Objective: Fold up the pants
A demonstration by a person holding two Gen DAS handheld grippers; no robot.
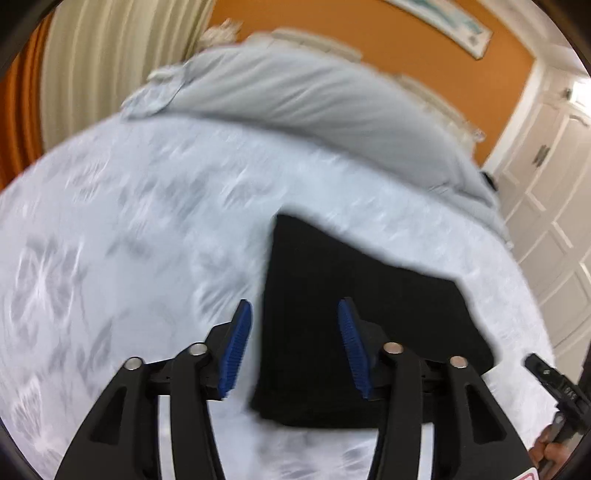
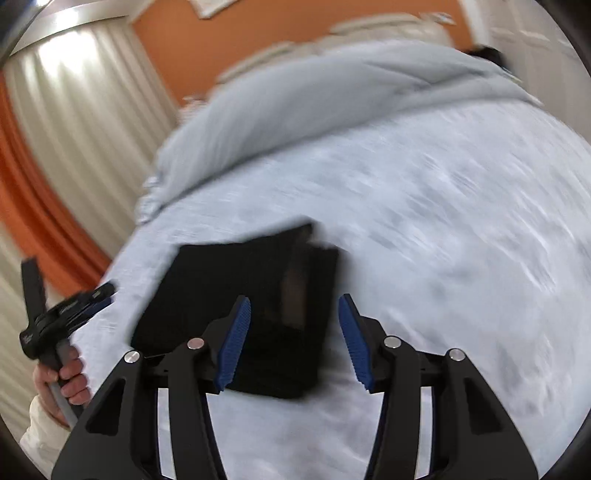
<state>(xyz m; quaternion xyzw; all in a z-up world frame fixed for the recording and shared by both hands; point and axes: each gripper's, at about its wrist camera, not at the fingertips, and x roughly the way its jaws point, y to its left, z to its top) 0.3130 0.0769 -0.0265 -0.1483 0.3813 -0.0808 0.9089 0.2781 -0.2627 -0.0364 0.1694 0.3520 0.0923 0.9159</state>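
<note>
The black pants [image 1: 354, 314] lie folded into a compact rectangle on the pale patterned bed cover [image 1: 129, 240]. My left gripper [image 1: 294, 345] is open and empty, held above the near left part of the pants. In the right wrist view the folded pants [image 2: 251, 302] lie in the middle, and my right gripper [image 2: 294, 341] is open and empty above their near right edge. The left gripper also shows in the right wrist view [image 2: 70, 306], held in a hand off the bed's left side. The right gripper shows at the right edge of the left wrist view [image 1: 554, 384].
A rolled grey duvet [image 1: 332, 99] lies across the far side of the bed. Behind it are an orange wall [image 1: 369, 29], cream curtains [image 1: 103, 59] at the left and white cupboard doors [image 1: 546, 192] at the right. Both views are motion-blurred.
</note>
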